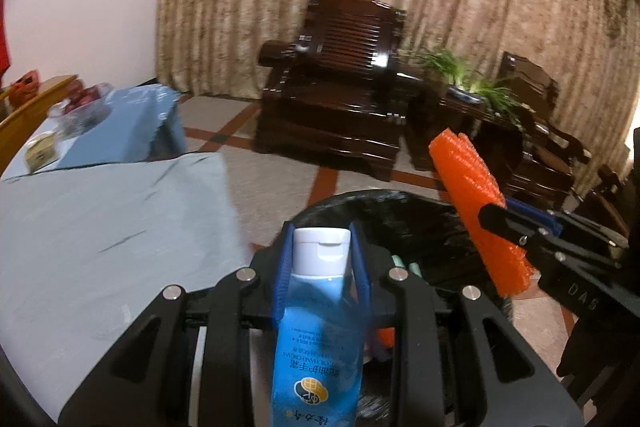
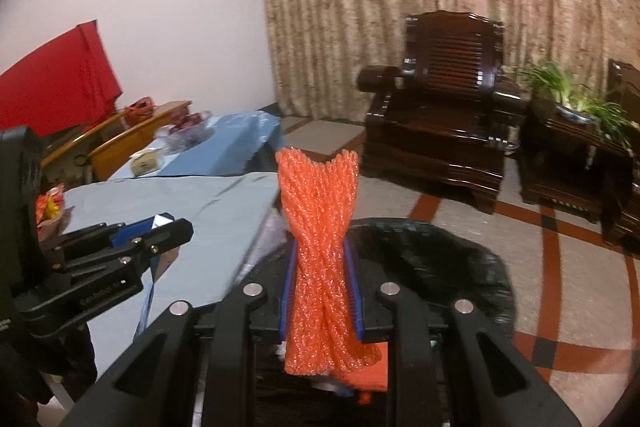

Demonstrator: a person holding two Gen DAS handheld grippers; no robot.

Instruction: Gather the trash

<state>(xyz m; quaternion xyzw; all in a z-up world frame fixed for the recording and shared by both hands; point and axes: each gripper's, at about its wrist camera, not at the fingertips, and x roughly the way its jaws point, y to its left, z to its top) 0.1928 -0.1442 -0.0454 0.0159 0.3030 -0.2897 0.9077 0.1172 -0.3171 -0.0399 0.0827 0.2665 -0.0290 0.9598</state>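
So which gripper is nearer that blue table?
Left. The left gripper, holding a tube, is beside the blue table; the right gripper is over the black bag.

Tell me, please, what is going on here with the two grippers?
A person is collecting trash with a gripper in each hand. The left gripper is shut on a blue tube with a white cap, and the right gripper is shut on an orange foam net. Both are held over a bin lined with a black bag, beside a table under a light blue cloth. Neither item has been dropped in yet.
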